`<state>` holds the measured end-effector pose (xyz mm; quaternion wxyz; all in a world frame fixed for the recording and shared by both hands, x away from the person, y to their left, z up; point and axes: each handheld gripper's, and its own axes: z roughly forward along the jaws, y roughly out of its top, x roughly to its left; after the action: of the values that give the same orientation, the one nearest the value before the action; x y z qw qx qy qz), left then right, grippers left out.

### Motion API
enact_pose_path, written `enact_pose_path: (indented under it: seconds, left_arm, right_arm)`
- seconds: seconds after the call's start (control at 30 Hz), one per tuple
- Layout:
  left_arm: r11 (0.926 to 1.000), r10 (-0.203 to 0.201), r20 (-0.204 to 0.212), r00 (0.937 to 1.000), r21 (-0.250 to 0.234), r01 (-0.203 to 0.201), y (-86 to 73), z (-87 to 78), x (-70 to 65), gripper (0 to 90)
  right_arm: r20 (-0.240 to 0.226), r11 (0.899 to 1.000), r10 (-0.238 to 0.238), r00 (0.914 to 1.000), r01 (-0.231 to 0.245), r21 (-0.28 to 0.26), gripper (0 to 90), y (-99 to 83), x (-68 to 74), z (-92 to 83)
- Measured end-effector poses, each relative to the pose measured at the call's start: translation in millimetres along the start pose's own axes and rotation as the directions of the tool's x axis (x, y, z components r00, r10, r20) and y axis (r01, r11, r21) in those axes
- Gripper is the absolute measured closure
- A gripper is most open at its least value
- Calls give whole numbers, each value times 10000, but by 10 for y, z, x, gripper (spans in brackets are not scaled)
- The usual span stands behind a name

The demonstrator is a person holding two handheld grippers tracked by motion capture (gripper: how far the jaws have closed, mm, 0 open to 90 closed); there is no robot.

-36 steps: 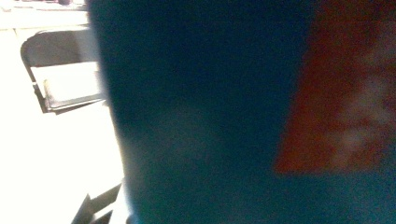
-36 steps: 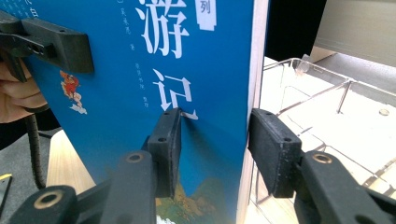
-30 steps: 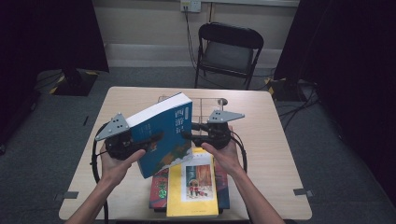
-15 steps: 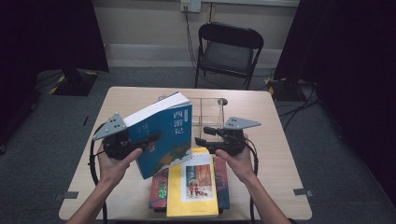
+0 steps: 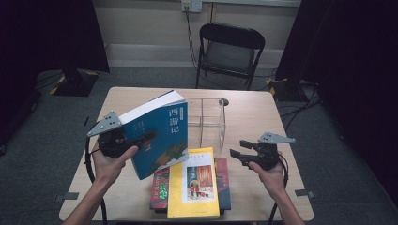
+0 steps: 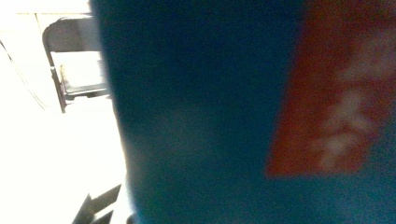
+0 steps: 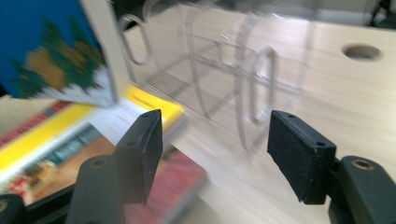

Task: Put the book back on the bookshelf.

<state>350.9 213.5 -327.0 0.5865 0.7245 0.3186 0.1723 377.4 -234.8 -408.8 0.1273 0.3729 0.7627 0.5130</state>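
Observation:
A thick blue book (image 5: 162, 136) hangs tilted above the table, cover toward me, and my left gripper (image 5: 144, 138) is shut on its left part. The same blue cover (image 6: 210, 116) sits close up in the left gripper view. My right gripper (image 5: 237, 150) hovers over the table's right side, apart from the book. Its jaws have just been opening and stand open with nothing between them (image 7: 215, 126). The blue book's lower corner (image 7: 42, 46) shows at the upper left there. A clear acrylic book rack (image 5: 206, 117) (image 7: 224, 70) stands behind.
A yellow book (image 5: 193, 185) (image 7: 42, 135) lies on a red one (image 5: 159, 190) in a stack near the front edge. The wooden table (image 5: 253, 112) has a round hole (image 5: 224, 101) by the rack. A black folding chair (image 5: 230, 44) stands beyond the far edge.
My right gripper has come off the blue book's right edge, moved right and down over the table, and its jaws stand wider. The left gripper still holds the book in place.

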Motion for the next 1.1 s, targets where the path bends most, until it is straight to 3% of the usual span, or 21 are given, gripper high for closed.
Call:
enact_pose_path:
  seconds: [0.03,0.13,0.2,0.27,0.4,0.43,0.6,0.73,0.83,0.9,0.93,1.0,1.1]
  left_arm:
    - [10000,-39,-3,10000,13,39,4,-8,14,613]
    - [9992,-384,-221,9990,-65,383,9,-59,55,615]
    - [9988,-482,-247,9985,1,482,15,-73,67,615]
    - [9981,-621,-447,9971,-22,620,18,-109,108,616]
    - [9957,-921,-822,9924,-170,910,15,-149,173,616]
    - [9935,-1123,-1030,9883,-284,1100,16,-167,205,616]
    - [9934,-1146,-1608,9803,-149,1137,44,-141,231,617]
    - [9898,-1425,-1768,9739,-279,1398,101,-88,233,618]
    - [9918,-1280,-1984,9717,-260,1253,152,-66,218,618]
    - [9918,-1275,-2079,9698,-281,1244,168,-53,220,618]
    - [9902,-1396,-2253,9642,-319,1359,197,-26,244,618]
    - [9869,-1614,-2260,9607,-442,1554,213,4,261,618]
    - [9878,-1556,-2315,9603,-318,1524,232,70,253,618]
  right_arm:
    - [0,10000,0,10000,0,0,358,0,0,0]
    - [708,9990,294,9971,-316,310,319,-163,-183,-56]
    - [843,9981,444,9955,-478,384,306,-203,-229,-62]
    - [1319,9922,772,9883,-892,873,235,-319,-343,-55]
    - [1508,9877,828,9851,-1012,1189,218,-404,-406,-30]
    - [1676,9837,775,9828,-1027,1475,197,-457,-438,12]
    - [1979,9741,686,9778,-1085,1985,175,-537,-491,121]
    - [2312,9632,573,9712,-1146,2430,180,-589,-531,214]
    - [2313,9579,537,9714,-1155,2627,181,-618,-537,254]
    - [2343,9573,468,9710,-1106,2671,181,-626,-535,264]
    - [2361,9536,367,9710,-1047,2824,180,-650,-539,287]
    - [2454,9528,131,9693,-866,2910,169,-668,-528,304]
    - [2484,9542,-37,9687,-709,2907,164,-678,-521,308]
